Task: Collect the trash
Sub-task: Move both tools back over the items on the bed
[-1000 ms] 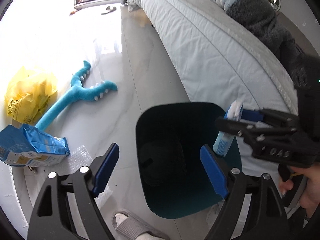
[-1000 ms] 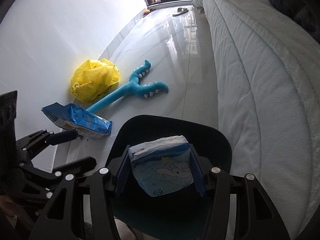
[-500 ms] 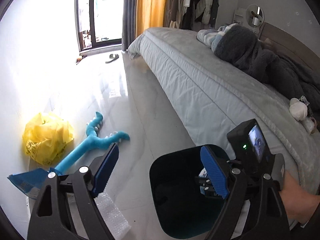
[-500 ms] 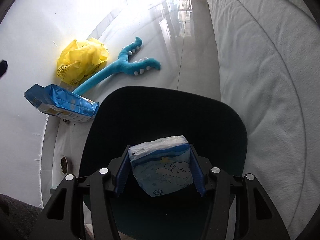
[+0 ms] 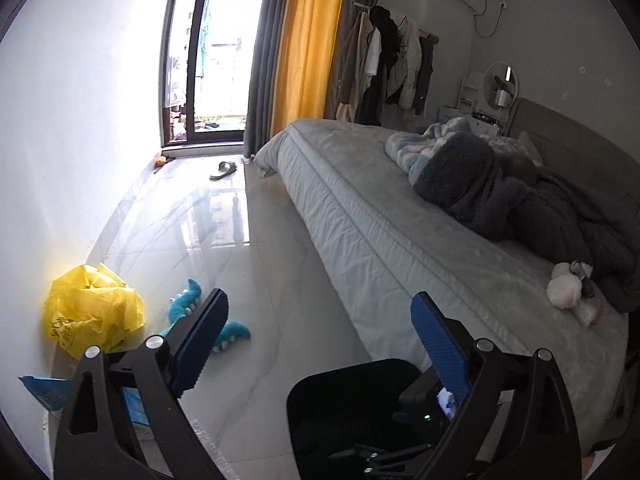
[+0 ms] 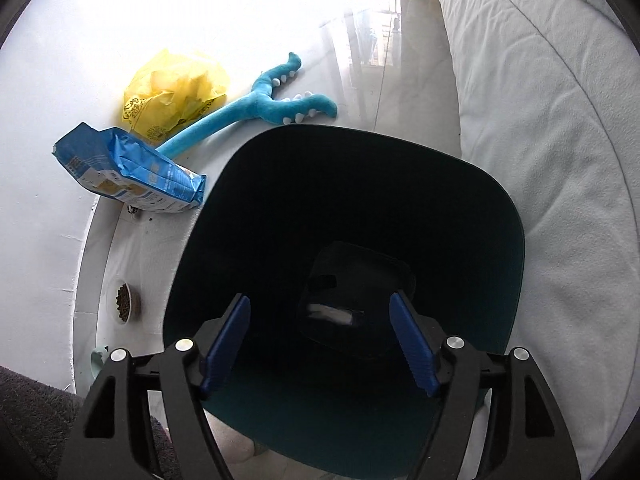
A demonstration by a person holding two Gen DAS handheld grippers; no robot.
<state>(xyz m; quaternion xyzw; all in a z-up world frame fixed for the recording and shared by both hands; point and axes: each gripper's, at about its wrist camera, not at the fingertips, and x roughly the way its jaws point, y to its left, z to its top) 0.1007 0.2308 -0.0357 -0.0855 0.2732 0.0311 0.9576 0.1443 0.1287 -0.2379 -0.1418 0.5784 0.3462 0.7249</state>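
The dark teal trash bin [image 6: 472, 208] stands on the floor beside the bed. My right gripper [image 6: 320, 344] is open and empty, right over the bin's mouth. The blue and white tissue pack [image 6: 332, 314] lies at the bottom of the bin. My left gripper [image 5: 320, 344] is open and empty, raised and pointing down the room; the bin [image 5: 340, 400] shows low in its view. A crumpled yellow plastic bag [image 6: 176, 92] and a blue food bag [image 6: 132, 172] lie on the floor by the wall.
A blue plush toy [image 6: 256, 108] lies on the floor between the yellow bag and the bin. A small bowl of pellets [image 6: 125, 302] sits by the wall. The bed [image 5: 400, 220] with blankets runs along the right. A slipper [image 5: 223, 170] lies near the balcony door.
My right gripper has opened and the tissue pack has dropped into the bin. My left gripper has tilted up, so its view now runs down the room.
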